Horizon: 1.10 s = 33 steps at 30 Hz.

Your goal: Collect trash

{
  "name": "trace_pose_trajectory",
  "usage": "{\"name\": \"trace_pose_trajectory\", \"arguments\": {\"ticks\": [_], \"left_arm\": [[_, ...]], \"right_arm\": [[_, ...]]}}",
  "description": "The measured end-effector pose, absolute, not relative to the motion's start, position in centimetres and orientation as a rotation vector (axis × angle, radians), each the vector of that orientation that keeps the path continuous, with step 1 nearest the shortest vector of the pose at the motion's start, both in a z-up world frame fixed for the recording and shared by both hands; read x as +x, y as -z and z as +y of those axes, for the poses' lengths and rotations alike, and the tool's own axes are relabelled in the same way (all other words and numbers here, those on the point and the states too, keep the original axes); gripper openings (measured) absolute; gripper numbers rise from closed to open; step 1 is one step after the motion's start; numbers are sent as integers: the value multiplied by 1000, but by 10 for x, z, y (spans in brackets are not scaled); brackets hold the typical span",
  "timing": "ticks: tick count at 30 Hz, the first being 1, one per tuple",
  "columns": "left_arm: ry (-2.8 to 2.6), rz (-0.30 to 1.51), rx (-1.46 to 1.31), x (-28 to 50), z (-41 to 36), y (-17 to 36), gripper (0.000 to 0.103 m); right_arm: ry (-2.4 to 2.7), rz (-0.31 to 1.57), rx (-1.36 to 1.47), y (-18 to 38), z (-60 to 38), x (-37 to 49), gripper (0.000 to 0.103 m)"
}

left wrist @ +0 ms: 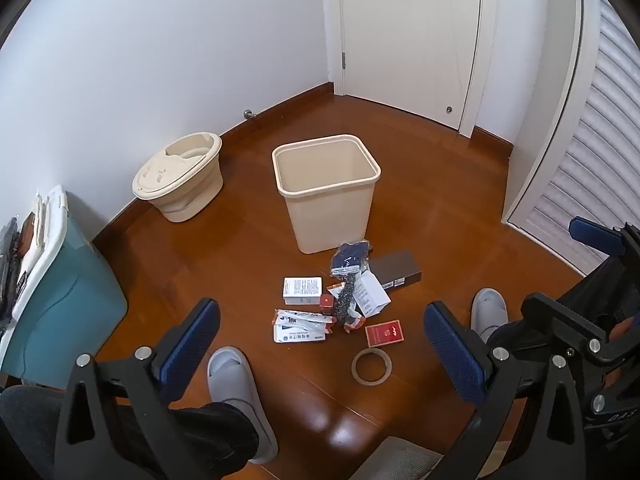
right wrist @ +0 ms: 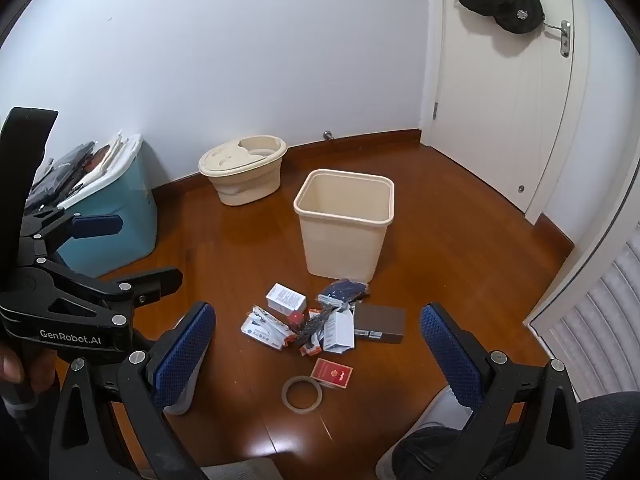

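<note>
A cream waste bin (left wrist: pixel 326 196) (right wrist: pixel 345 224) stands open on the wooden floor. In front of it lies a pile of trash: a white box (left wrist: pixel 303 290) (right wrist: pixel 286 299), white packets (left wrist: pixel 298 326) (right wrist: pixel 262 328), a dark blue bag (left wrist: pixel 351 258) (right wrist: pixel 343 291), a brown box (left wrist: pixel 396 269) (right wrist: pixel 380 323), a red card (left wrist: pixel 384 334) (right wrist: pixel 332 373) and a tape ring (left wrist: pixel 372 367) (right wrist: pixel 302 393). My left gripper (left wrist: pixel 320 340) is open and empty, held above the pile. My right gripper (right wrist: pixel 316 348) is open and empty, also above the pile.
A cream mop bucket (left wrist: pixel 180 176) (right wrist: pixel 244 174) stands by the wall. A teal storage box (left wrist: pixel 60 300) (right wrist: pixel 116 216) is at the left. A white door (left wrist: pixel 408 40) and a louvred door (left wrist: pixel 592 160) are behind and right. My feet in grey slippers (left wrist: pixel 236 392) are near.
</note>
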<state>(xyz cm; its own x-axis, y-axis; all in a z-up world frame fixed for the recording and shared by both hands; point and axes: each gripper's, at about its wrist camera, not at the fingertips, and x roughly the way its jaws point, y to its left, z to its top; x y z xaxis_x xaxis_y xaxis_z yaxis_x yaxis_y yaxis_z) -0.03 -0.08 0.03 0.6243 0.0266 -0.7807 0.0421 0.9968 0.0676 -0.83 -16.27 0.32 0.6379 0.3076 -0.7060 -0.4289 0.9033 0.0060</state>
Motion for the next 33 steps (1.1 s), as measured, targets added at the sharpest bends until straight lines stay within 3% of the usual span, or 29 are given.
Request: {"name": "trace_pose_trajectory", "arguments": {"ticks": [33], "left_arm": [[15,897,67,-5,-2,-4,103]], "right_arm": [[-418,768,-174,-3,-164,-9,103]]}}
